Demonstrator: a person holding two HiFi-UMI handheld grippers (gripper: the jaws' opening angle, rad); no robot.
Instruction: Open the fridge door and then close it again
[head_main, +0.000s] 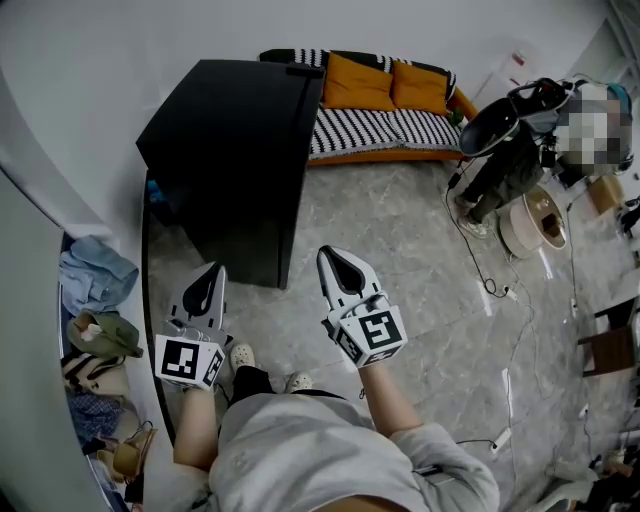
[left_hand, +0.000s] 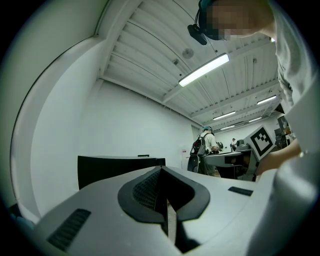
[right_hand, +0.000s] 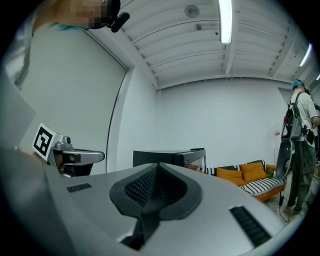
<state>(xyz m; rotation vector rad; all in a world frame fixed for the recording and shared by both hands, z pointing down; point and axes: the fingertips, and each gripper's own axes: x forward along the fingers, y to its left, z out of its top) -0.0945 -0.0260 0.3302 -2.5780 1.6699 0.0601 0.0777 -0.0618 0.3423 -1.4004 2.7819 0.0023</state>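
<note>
Standing on a pale stone floor (head_main: 400, 240), we look down at a black fridge (head_main: 235, 160) in the upper left of the frame, a short way ahead of our feet. From above its door appears to sit flush against the body, with no gap that we can make out. That fits a door waiting to be opened as well as one that has been opened and shut again, and we cannot tell which.

The left gripper (head_main: 213, 272) and the right gripper (head_main: 330, 258) hover side by side in the lower middle of the frame, well apart from the fridge. Each has its jaws pressed together and holds nothing.

Bare floor lies between us and the fridge, so nothing seems to block the way. A striped sofa (head_main: 380, 125) with orange cushions stands just beyond it at the top of the frame. At the upper right another person (head_main: 505, 150) stands beside a spool (head_main: 535, 222), and cables (head_main: 480, 260) trail across the floor there. Clothes and bags (head_main: 95, 305) are heaped at the left edge.
</note>
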